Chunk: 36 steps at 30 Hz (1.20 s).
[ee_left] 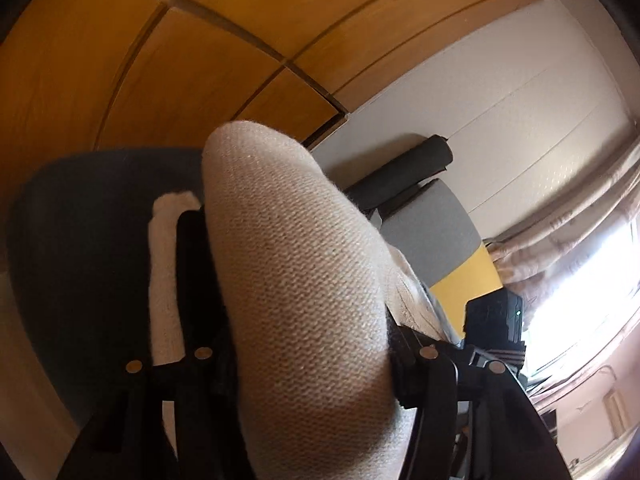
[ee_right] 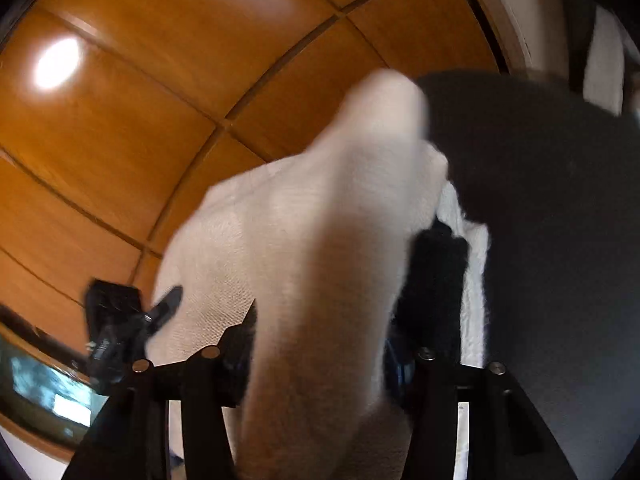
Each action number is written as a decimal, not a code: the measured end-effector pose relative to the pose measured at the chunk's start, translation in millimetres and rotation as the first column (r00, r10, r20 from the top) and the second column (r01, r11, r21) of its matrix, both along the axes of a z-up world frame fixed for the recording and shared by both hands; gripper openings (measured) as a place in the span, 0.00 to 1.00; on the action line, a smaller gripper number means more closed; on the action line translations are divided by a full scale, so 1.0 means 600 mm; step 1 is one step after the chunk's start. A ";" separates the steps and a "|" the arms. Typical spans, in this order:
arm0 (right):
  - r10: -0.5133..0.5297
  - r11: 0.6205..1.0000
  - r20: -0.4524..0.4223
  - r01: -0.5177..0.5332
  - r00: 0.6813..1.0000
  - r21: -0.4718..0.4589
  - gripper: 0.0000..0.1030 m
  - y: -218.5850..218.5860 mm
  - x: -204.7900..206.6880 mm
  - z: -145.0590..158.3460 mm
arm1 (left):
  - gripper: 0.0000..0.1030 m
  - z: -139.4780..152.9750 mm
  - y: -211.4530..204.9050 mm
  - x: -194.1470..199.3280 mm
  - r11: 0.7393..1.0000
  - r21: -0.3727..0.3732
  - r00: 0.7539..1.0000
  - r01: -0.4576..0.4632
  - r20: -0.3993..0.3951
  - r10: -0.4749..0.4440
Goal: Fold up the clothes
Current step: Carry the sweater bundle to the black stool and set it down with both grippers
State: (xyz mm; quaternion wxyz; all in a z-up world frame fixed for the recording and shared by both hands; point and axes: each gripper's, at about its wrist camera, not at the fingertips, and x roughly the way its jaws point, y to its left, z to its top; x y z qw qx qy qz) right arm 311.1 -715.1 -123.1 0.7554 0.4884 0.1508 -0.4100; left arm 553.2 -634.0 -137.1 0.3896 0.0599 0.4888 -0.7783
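A cream knitted garment (ee_left: pixel 288 240) bulges up thick between the fingers of my left gripper (ee_left: pixel 296 280) and fills the whole gap, so the jaws stand shut on it. Its black left finger (ee_left: pixel 192 264) shows; the other is mostly hidden by the knit. In the right wrist view the same garment (ee_right: pixel 320 220), blurred, stands bunched between the fingers of my right gripper (ee_right: pixel 336 312), which is shut on it too. Each gripper appears in the other's view as a black block (ee_left: pixel 496 316) (ee_right: pixel 116 328). A white fluffy strip of cloth (ee_left: pixel 168 264) lies beside the left finger.
A dark grey-blue padded surface (ee_left: pixel 80 260) (ee_right: pixel 540 240) lies under and beside the cloth. Behind it are orange wooden panels (ee_left: pixel 120 60) and a white wall (ee_left: pixel 480 100). A dark roll (ee_left: pixel 408 168), a grey and yellow cushion (ee_left: pixel 436 228) and curtains at a bright window (ee_left: pixel 580 260) lie to the right.
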 end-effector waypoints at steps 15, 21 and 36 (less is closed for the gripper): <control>-0.045 0.888 -0.374 -0.134 0.926 -0.439 0.61 0.205 0.040 0.168 | 0.74 0.155 0.110 -0.095 0.953 -0.297 0.901 0.068 0.427 0.069; 0.044 0.949 -0.519 -0.198 0.854 -0.246 0.60 0.188 0.057 0.064 | 0.70 0.076 0.105 -0.120 0.986 -0.164 0.878 -0.012 0.470 0.089; -0.100 0.950 -0.497 -0.065 0.862 -0.304 0.62 0.227 0.066 0.057 | 0.83 0.147 0.219 -0.073 0.954 -0.230 0.889 -0.191 0.372 0.268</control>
